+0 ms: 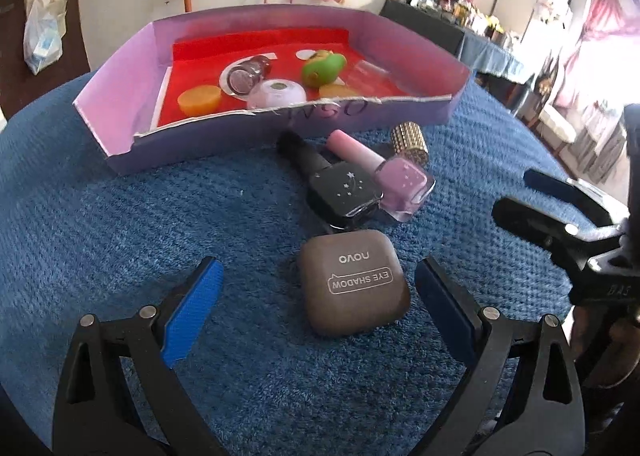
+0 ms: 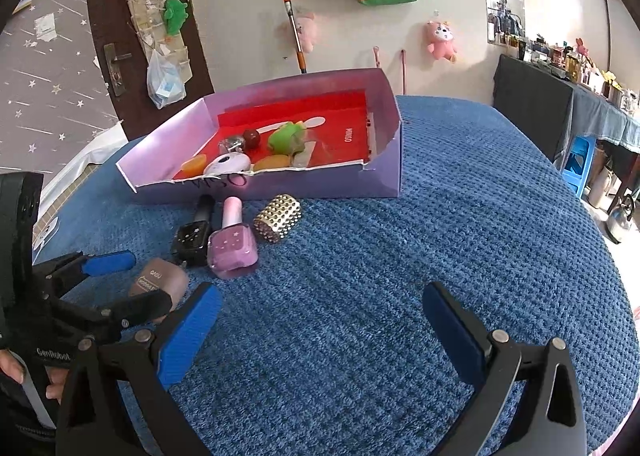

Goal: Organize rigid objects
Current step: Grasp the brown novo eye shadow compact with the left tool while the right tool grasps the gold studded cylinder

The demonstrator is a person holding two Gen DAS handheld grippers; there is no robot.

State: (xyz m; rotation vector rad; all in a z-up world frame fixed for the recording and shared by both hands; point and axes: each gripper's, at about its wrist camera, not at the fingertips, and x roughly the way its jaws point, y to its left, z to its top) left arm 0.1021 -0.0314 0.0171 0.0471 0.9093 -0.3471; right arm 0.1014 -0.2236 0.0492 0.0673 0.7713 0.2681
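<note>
A brown eye shadow case (image 1: 354, 282) lies on the blue cloth between the fingers of my left gripper (image 1: 319, 268), which is open and not touching it. Just beyond it lie a black nail polish bottle (image 1: 340, 187), a pink nail polish bottle (image 1: 404, 179) and a gold studded cylinder (image 1: 410, 139). Behind them stands a purple box (image 1: 280, 127) with a red floor, holding a green toy (image 1: 322, 67), orange discs, a small bottle and a white jar. My right gripper (image 2: 320, 292) is open over bare cloth, to the right of the case (image 2: 164, 280).
The blue cloth (image 2: 440, 256) covers a round table with room on its right half. A wall with plush toys is behind the box. A dark table with clutter (image 2: 532, 95) and a blue stool (image 2: 578, 163) stand at the right. A hand (image 2: 12, 370) holds the left gripper.
</note>
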